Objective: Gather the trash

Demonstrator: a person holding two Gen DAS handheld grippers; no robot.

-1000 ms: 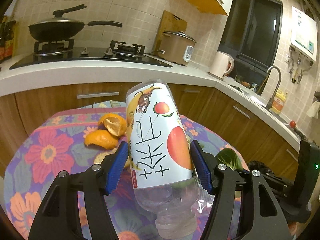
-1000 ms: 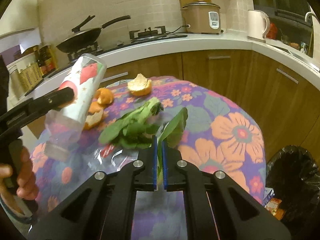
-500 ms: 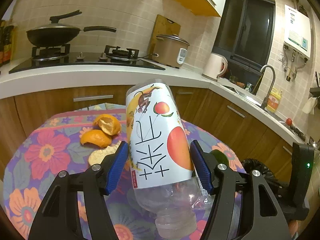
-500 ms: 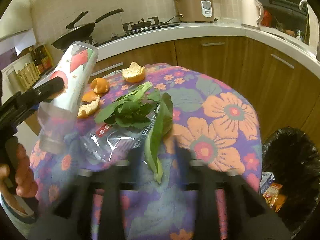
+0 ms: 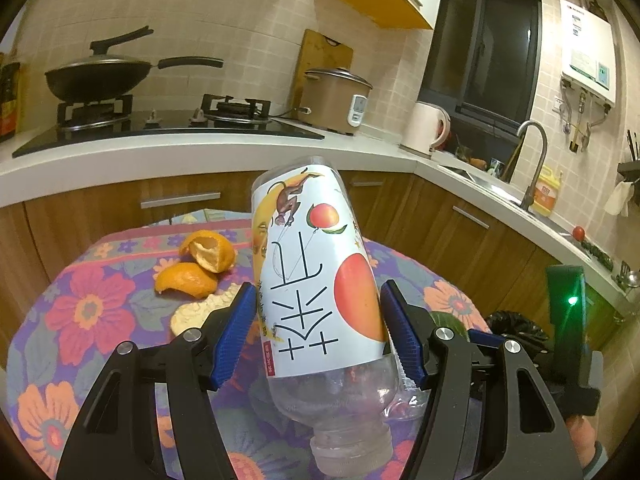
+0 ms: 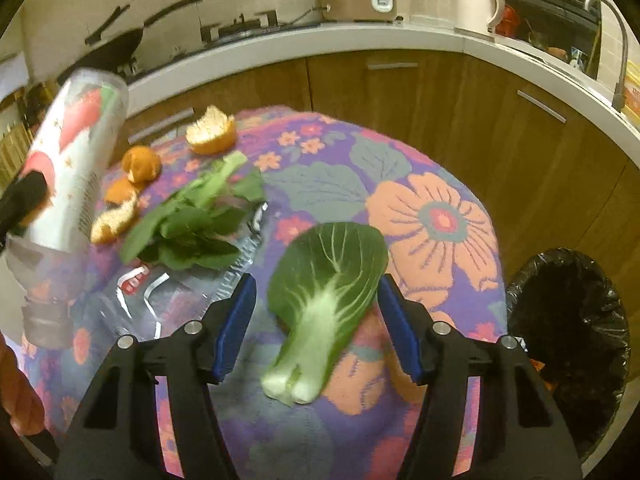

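My left gripper is shut on an empty plastic bottle with a white fruit label, neck down, above the flowered table; the bottle also shows at the left of the right wrist view. My right gripper is open, with a loose bok choy leaf between its jaws, blurred, free of the pads. Orange peels, a bunch of greens and a clear plastic wrapper lie on the tablecloth. A black-lined trash bin stands right of the table.
The round table carries a floral cloth. Wooden cabinets and a white counter with stove, wok, rice cooker, kettle and sink tap run behind and to the right.
My right gripper has opened and let go of the bok choy leaf, which now sits loose between the jaws. The left gripper has risen slightly with the bottle.
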